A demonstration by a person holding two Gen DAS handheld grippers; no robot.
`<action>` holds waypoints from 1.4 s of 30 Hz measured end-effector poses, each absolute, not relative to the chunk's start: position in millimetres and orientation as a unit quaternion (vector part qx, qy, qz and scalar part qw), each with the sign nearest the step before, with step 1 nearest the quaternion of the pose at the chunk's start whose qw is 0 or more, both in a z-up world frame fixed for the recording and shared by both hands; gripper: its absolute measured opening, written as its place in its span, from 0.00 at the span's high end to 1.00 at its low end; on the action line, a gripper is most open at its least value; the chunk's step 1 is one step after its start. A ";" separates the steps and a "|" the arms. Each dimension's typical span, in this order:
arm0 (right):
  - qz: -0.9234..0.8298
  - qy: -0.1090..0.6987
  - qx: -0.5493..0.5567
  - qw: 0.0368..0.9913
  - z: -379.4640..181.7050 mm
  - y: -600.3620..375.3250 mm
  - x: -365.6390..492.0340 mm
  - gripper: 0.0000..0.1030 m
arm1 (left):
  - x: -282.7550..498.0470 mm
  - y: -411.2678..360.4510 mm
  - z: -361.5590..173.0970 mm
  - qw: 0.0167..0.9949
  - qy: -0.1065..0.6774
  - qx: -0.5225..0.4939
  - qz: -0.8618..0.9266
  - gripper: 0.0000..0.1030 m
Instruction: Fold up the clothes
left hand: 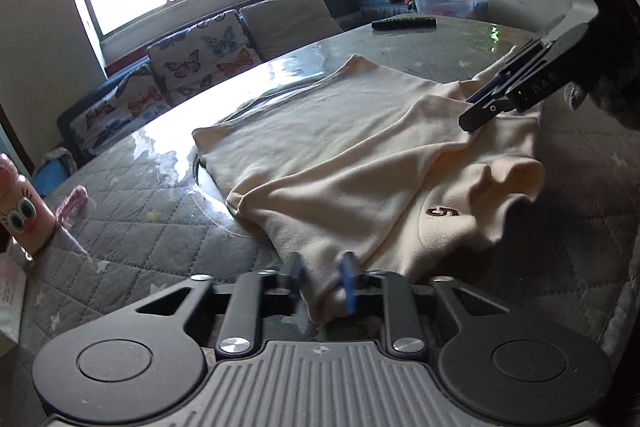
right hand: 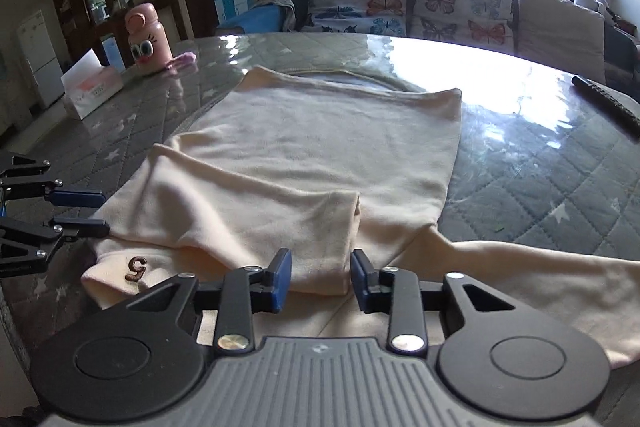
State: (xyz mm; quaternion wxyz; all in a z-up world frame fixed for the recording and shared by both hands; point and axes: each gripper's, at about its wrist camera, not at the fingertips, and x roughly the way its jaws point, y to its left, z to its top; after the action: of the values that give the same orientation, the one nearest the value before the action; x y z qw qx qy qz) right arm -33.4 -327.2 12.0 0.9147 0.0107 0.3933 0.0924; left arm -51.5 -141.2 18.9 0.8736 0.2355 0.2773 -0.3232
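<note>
Garment: a cream top point(right hand: 304, 147) lies spread on the round worktop point(right hand: 540, 163), its hem toward the far edge, one sleeve folded in over the body and the other trailing out flat to the right in the right wrist view.
Marking: a small brown "5" point(right hand: 136, 268) sits on the fabric at the near edge, close to the left claw.
Left claw point(left hand: 323, 277): clenched on a bunched fold of the cream top, the cloth pinched between its blue pads; in the right wrist view it reaches in from the left edge onto the garment's side.
Right claw point(right hand: 320, 277): jaws apart, standing either side of the folded sleeve's end; the pads do not press the fabric, so it is released.
Worktop: covered with a grey quilted cloth under a glossy clear sheet that reflects the window.
Other things on the worktop: a pink bottle point(right hand: 147, 37) with cartoon eyes, a tissue box point(right hand: 91, 87) beside it, and a dark remote point(left hand: 403, 23) at the far side.
Background: a sofa with butterfly cushions point(right hand: 460, 7) under the window.
</note>
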 end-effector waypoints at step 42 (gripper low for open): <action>-0.032 0.358 0.095 0.928 20.6 -415.8 -91.3 0.72 | -29.9 -213.5 45.1 0.879 0.275 0.167 -0.351 0.60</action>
State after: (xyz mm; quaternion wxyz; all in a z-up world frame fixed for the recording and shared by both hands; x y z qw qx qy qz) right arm -91.3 -415.8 20.6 0.9281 0.0954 0.3584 -0.0319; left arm -29.9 -213.5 45.1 0.8794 0.1666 0.2745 -0.3514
